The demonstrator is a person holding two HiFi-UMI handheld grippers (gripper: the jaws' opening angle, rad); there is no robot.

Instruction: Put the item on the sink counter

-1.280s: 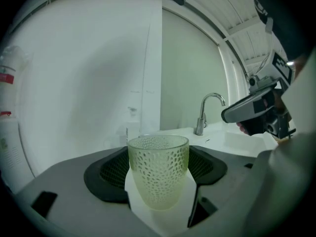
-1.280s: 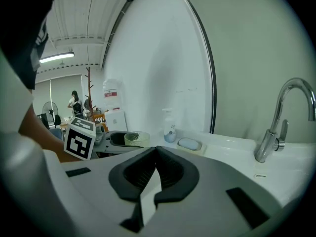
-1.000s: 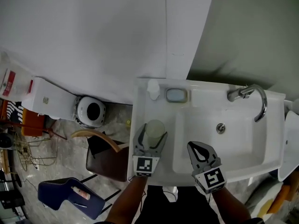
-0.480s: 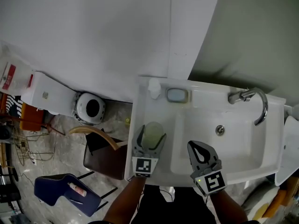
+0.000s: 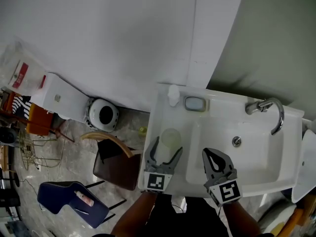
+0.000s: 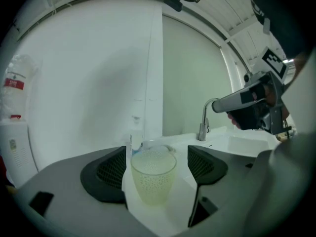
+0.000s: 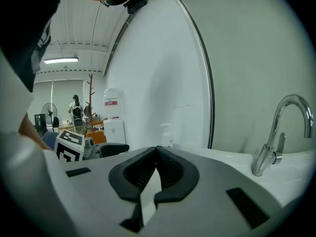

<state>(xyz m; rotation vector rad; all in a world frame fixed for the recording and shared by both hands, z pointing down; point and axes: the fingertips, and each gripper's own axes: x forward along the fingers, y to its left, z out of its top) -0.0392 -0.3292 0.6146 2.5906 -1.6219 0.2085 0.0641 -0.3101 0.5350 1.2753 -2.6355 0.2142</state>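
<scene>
A translucent pale yellow cup [image 5: 171, 138] stands upright on the left part of the white sink counter [image 5: 161, 116]. My left gripper [image 5: 167, 150] is open, one jaw on each side of the cup's near half. In the left gripper view the dotted cup [image 6: 153, 179] stands between the black pads [image 6: 109, 171] with a gap on both sides. My right gripper [image 5: 217, 157] hovers over the near edge of the basin [image 5: 252, 154], shut with nothing in it. The right gripper view shows its jaws pressed together [image 7: 157, 152].
At the back of the counter are a white pump bottle [image 5: 173, 95] and a soap dish [image 5: 196, 103]. A chrome faucet [image 5: 272, 110] arches over the basin at the right. Left of the counter, on the floor, stand a brown chair [image 5: 116, 165] and a blue seat [image 5: 73, 202].
The head camera has shifted, so everything sits a little further right and lower. The left jaws look slightly wider around the cup. The right gripper stays shut in the same place.
</scene>
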